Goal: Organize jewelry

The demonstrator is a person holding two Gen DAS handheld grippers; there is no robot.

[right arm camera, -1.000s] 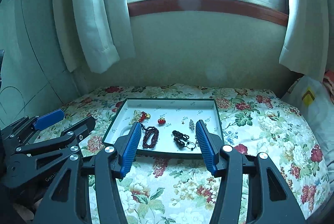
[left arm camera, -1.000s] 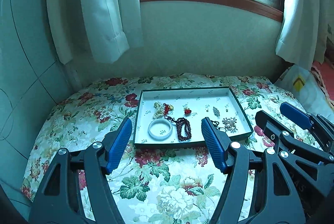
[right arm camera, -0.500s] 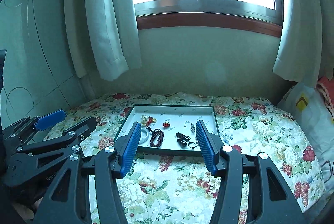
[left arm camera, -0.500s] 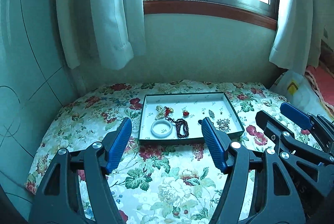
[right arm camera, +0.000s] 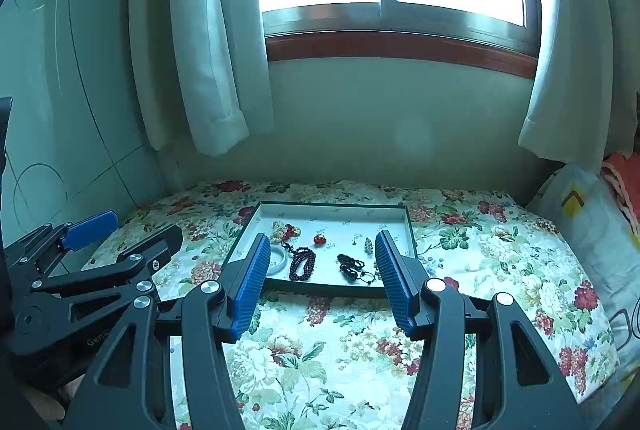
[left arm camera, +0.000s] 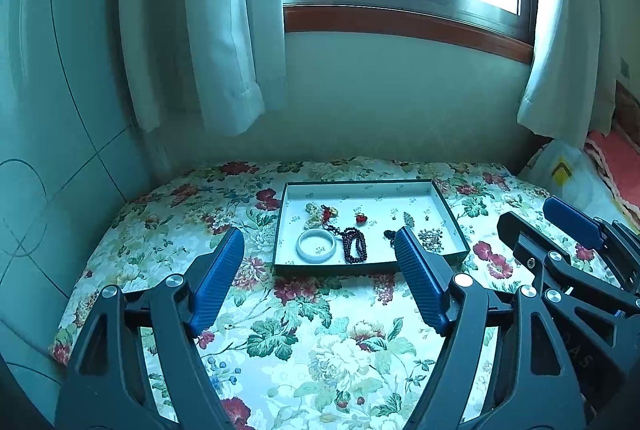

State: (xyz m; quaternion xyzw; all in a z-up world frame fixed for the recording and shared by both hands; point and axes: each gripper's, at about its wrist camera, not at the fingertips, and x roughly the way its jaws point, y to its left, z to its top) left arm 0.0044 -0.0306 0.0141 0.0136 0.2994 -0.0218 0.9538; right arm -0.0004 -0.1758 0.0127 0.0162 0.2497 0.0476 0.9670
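Note:
A shallow white tray with a dark rim (left arm camera: 448, 205) (right arm camera: 409, 226) lies on the floral cloth. In it are a white bangle (left arm camera: 315, 246) (right arm camera: 279, 258), a dark red bead string (left arm camera: 354, 250) (right arm camera: 302, 264), a red pendant (left arm camera: 361, 218) (right arm camera: 319, 239), a cream and red charm cluster (left arm camera: 320, 212), black beads (right arm camera: 351, 266) and a pale bead cluster (left arm camera: 431, 238). My left gripper (left arm camera: 320, 250) is open and empty, held back from the tray's near edge. My right gripper (right arm camera: 320, 256) is open and empty, also short of the tray.
The floral cloth (left arm camera: 320, 342) covers a low surface under a window. White curtains (left arm camera: 224, 29) hang at both sides. A tiled wall (left arm camera: 48, 109) stands on the left. A white bag (right arm camera: 588, 222) lies at the right edge.
Both grippers have drawn back and up from the tray, which looks smaller and farther away. Both stay open and empty. The jewelry has not moved.

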